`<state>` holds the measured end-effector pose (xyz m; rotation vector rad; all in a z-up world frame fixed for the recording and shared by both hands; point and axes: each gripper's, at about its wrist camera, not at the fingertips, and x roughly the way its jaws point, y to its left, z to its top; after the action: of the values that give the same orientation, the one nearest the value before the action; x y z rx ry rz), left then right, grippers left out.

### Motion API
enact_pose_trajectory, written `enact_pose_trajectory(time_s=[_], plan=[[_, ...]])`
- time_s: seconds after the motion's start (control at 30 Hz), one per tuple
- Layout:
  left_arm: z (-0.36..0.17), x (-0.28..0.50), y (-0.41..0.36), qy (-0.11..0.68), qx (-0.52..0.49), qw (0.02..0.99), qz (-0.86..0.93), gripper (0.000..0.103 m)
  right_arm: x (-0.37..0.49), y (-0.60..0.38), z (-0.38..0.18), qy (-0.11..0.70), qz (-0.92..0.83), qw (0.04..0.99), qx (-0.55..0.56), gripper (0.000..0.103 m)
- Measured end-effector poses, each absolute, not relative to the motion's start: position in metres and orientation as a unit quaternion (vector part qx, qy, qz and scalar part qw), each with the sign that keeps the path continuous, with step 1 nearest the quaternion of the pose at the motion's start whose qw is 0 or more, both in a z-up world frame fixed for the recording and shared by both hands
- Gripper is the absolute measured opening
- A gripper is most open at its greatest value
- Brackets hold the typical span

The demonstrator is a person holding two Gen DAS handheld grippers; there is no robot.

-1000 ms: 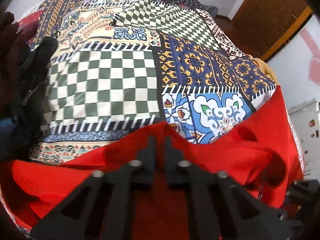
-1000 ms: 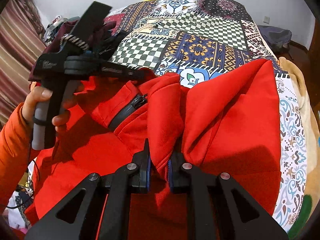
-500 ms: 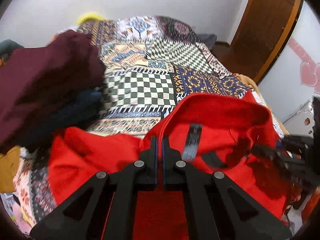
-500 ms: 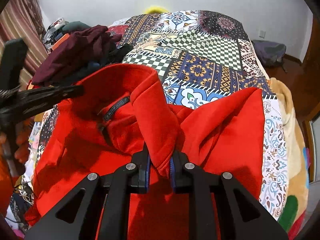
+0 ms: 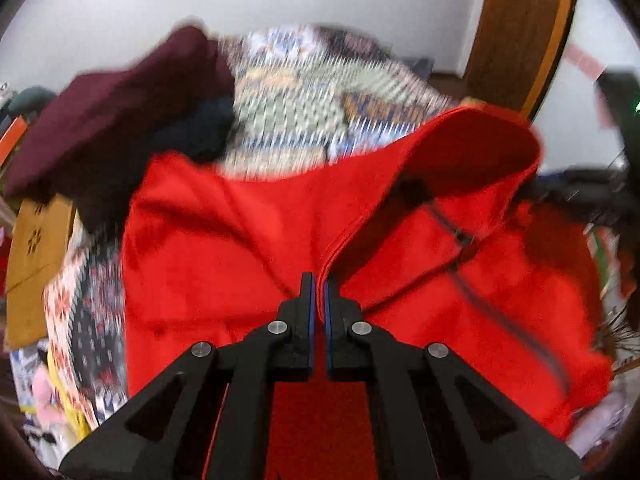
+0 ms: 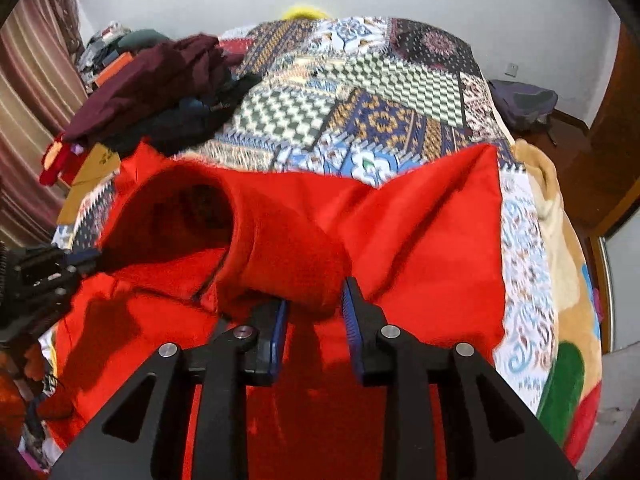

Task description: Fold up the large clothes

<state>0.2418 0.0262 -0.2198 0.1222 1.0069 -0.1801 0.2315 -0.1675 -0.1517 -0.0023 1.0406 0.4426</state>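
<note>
A large red fleece jacket (image 5: 224,248) with a dark zipper (image 5: 464,280) lies on a patchwork bedspread (image 6: 360,120). My left gripper (image 5: 319,284) is shut on a red edge of the jacket near the collar and holds it lifted. My right gripper (image 6: 314,300) has its jaws apart, with a roll of the red jacket (image 6: 296,256) resting between them. The left gripper also shows at the left edge of the right wrist view (image 6: 48,276). The left wrist view is motion-blurred.
A pile of maroon and dark clothes (image 6: 160,80) sits on the bed's left side, also in the left wrist view (image 5: 120,116). A tan item (image 5: 36,248) lies at the left. A wooden door (image 5: 520,32) stands at the right. A beige blanket (image 6: 560,240) drapes the bed's right edge.
My right gripper has opened from its hold on the red fold. My left gripper, still shut on the jacket, has risen and pulled back, so the view tilted up.
</note>
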Motion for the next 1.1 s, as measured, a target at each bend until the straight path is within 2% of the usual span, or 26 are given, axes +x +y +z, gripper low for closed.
enact_pose_trajectory(time_s=[0.13, 0.23, 0.33, 0.4, 0.47, 0.5, 0.57, 0.77, 1.0, 1.1], plan=[[-0.251, 0.23, 0.037, 0.528, 0.049, 0.845, -0.076, 0.005, 0.218, -0.175, -0.153, 0.498, 0.208, 0.842, -0.011, 0.024], [-0.25, 0.221, 0.052, 0.529, 0.04, 0.845, -0.07, 0.01, 0.214, -0.182, -0.146, 0.495, 0.203, 0.845, -0.012, 0.024], [-0.236, 0.218, 0.068, 0.513, 0.025, 0.856, -0.057, 0.033, 0.216, -0.188, -0.131, 0.483, 0.198, 0.853, -0.003, 0.024], [-0.218, 0.222, 0.083, 0.487, 0.013, 0.872, -0.041, 0.054, 0.22, -0.191, -0.12, 0.467, 0.197, 0.862, 0.006, 0.026], [-0.204, 0.23, 0.095, 0.468, 0.005, 0.883, -0.022, 0.062, 0.225, -0.194, -0.109, 0.448, 0.192, 0.873, 0.012, 0.043], [-0.198, 0.238, 0.102, 0.462, -0.004, 0.887, -0.011, 0.065, 0.228, -0.195, -0.104, 0.437, 0.188, 0.879, 0.014, 0.048], [-0.192, 0.257, 0.116, 0.46, -0.028, 0.887, 0.001, 0.066, 0.24, -0.198, -0.096, 0.417, 0.172, 0.892, 0.018, 0.057], [-0.198, 0.319, 0.148, 0.477, -0.148, 0.867, 0.01, 0.07, 0.293, -0.208, -0.112, 0.447, 0.148, 0.88, 0.06, 0.058], [-0.255, 0.374, 0.154, 0.538, -0.26, 0.802, -0.008, 0.07, 0.356, -0.227, -0.177, 0.536, 0.119, 0.824, 0.137, 0.058], [-0.271, 0.389, 0.152, 0.538, -0.265, 0.8, 0.012, 0.07, 0.375, -0.234, -0.197, 0.56, 0.115, 0.802, 0.174, 0.058]])
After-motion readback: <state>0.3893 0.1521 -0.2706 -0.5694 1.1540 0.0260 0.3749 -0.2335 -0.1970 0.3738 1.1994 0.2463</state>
